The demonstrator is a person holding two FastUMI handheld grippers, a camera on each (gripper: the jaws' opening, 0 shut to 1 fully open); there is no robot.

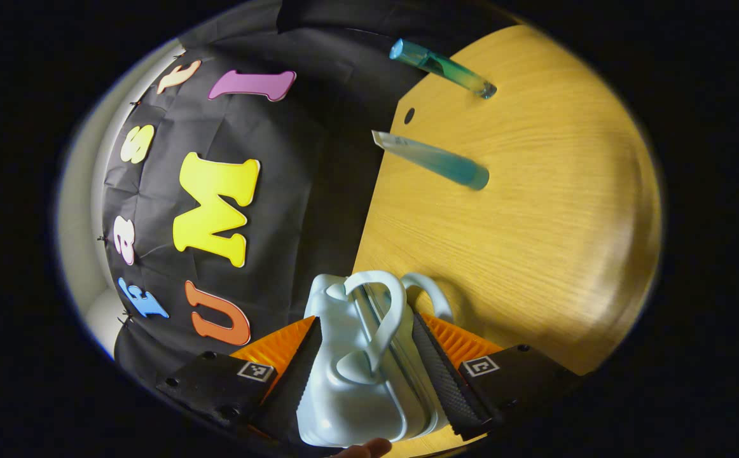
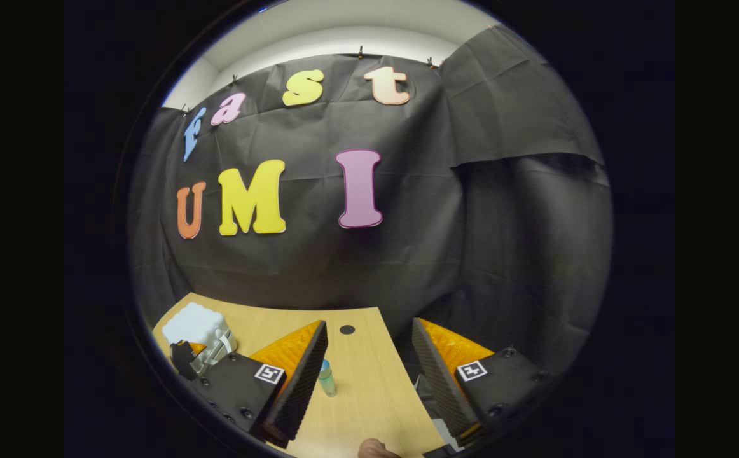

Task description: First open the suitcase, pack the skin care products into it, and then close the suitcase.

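Left claw (image 1: 369,356) grips the closed suitcase (image 1: 357,381) on the worktop (image 1: 535,222); two tubes (image 1: 436,162) lie beyond. Right claw (image 2: 369,375) hangs open above one bottle (image 2: 327,378).

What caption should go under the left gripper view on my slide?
Left tongs close around a pale blue suitcase near its handles, while two skincare tubes wait on the wooden table.

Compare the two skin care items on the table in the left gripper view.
The far bottle is clear and rigid-looking with a round end; the near tube is frosted, with a flat crimped end. The bottle lies nearer the table edge. Both are blue-green, slender, and lie outside the suitcase.
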